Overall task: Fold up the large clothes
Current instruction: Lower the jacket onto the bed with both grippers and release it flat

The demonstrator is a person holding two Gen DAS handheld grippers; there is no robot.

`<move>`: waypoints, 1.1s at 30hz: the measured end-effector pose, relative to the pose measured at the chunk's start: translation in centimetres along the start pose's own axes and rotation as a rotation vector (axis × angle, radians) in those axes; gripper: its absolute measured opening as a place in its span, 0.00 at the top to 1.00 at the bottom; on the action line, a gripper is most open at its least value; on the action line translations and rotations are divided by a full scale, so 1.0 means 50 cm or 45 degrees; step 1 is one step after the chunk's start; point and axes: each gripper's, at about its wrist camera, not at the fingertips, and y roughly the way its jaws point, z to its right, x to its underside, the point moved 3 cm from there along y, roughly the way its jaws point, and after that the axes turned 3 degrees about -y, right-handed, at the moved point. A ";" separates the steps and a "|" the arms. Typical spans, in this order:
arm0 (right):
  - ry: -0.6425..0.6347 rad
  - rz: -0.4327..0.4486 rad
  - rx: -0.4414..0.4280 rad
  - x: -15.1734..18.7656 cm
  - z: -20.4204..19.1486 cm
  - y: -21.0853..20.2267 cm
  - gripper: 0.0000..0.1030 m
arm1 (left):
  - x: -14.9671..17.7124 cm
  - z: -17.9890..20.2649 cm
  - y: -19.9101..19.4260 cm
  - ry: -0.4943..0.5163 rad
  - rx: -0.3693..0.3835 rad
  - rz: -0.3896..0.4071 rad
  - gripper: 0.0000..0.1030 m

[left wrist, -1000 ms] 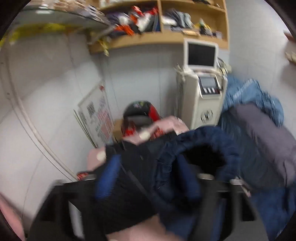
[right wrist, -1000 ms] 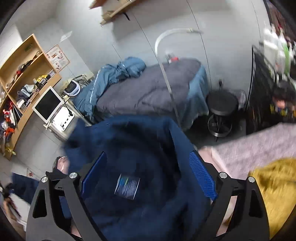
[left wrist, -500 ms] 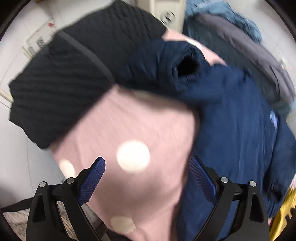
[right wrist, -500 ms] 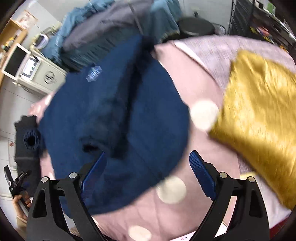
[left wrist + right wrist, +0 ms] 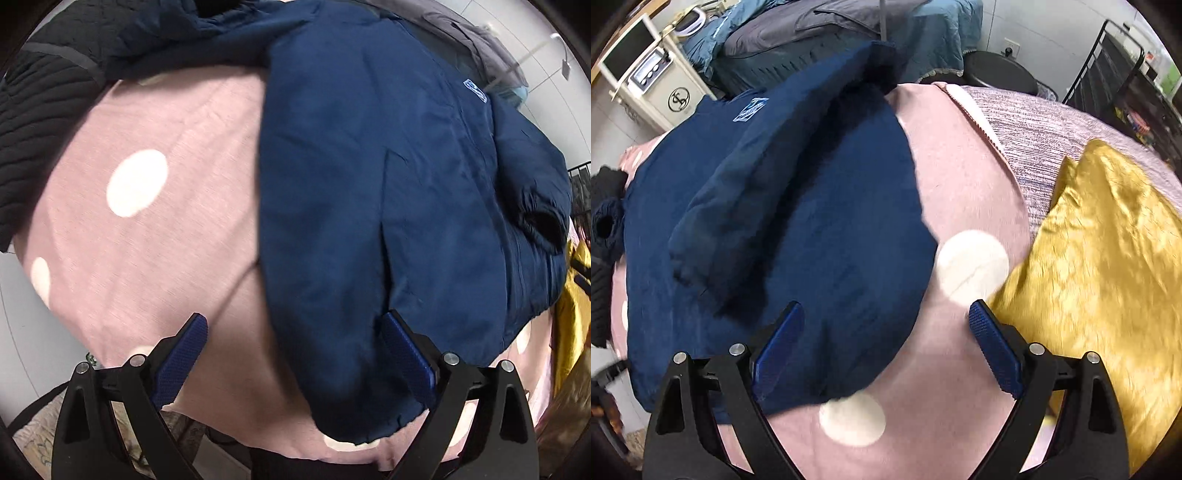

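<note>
A navy blue jacket (image 5: pixel 388 192) lies spread on a pink sheet with white dots (image 5: pixel 155 229). In the right wrist view the jacket (image 5: pixel 783 221) has one sleeve folded across its body. My left gripper (image 5: pixel 293 354) is open and empty above the jacket's near hem and left edge. My right gripper (image 5: pixel 886 339) is open and empty over the jacket's lower right corner.
A black knitted garment (image 5: pixel 33 122) lies at the sheet's far left. A gold pillow (image 5: pixel 1108 280) sits to the right of the jacket. Beyond the bed are a grey-covered treatment bed (image 5: pixel 827 33), a white machine with a screen (image 5: pixel 653 74) and a black rack (image 5: pixel 1137 81).
One second ago both grippers held the jacket up in the air. Both have let it go onto the sheet and now hover open over its near edge.
</note>
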 end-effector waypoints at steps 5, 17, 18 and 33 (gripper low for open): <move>0.042 -0.059 -0.134 -0.020 0.020 0.063 0.13 | 0.036 0.013 0.035 -0.122 0.198 -0.090 0.10; -0.083 -0.078 -0.176 -0.010 -0.086 0.076 0.85 | 0.029 0.075 0.034 -0.018 0.186 -0.076 0.75; -0.093 -0.060 -0.197 -0.011 -0.094 0.054 0.85 | 0.021 0.072 0.012 -0.025 0.206 -0.065 0.77; -0.269 -0.262 -0.380 0.253 -0.233 -0.193 0.88 | 0.070 -0.105 -0.165 0.040 0.007 -0.067 0.84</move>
